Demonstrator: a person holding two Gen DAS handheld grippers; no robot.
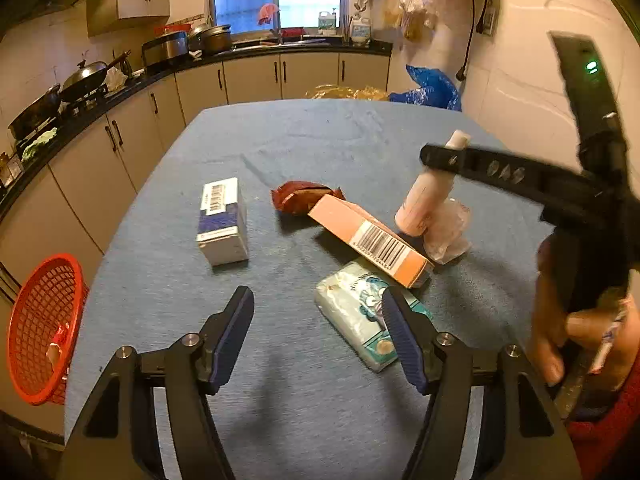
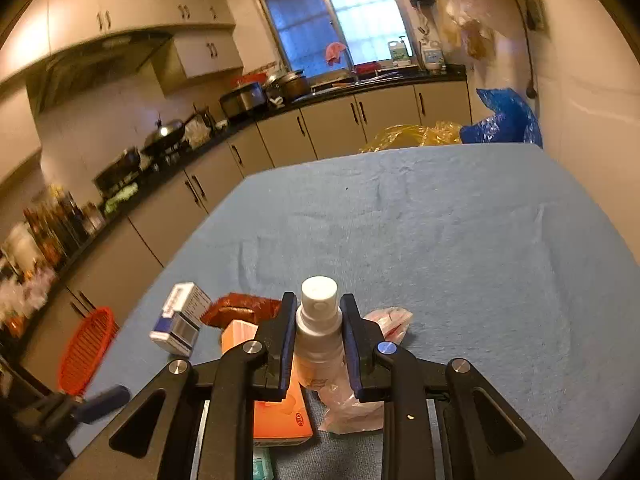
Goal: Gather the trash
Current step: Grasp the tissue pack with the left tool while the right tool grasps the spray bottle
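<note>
My right gripper [image 2: 319, 320] is shut on a white and pink spray bottle [image 2: 319, 334], held tilted above the blue table; it also shows in the left wrist view [image 1: 426, 194]. My left gripper [image 1: 318, 320] is open and empty, low over the table's near side. Ahead of it lie a tissue pack [image 1: 360, 312], an orange box [image 1: 370, 240], a red wrapper [image 1: 300, 196], a blue and white box [image 1: 222, 220] and a crumpled clear bag [image 1: 450, 232]. A red basket [image 1: 42, 328] stands off the table's left edge.
Kitchen counter and cabinets [image 1: 132, 120] run along the left and back. Blue [image 1: 432, 88] and yellow [image 1: 348, 92] plastic bags sit beyond the table's far edge. A wall is on the right. The basket also shows in the right wrist view [image 2: 86, 350].
</note>
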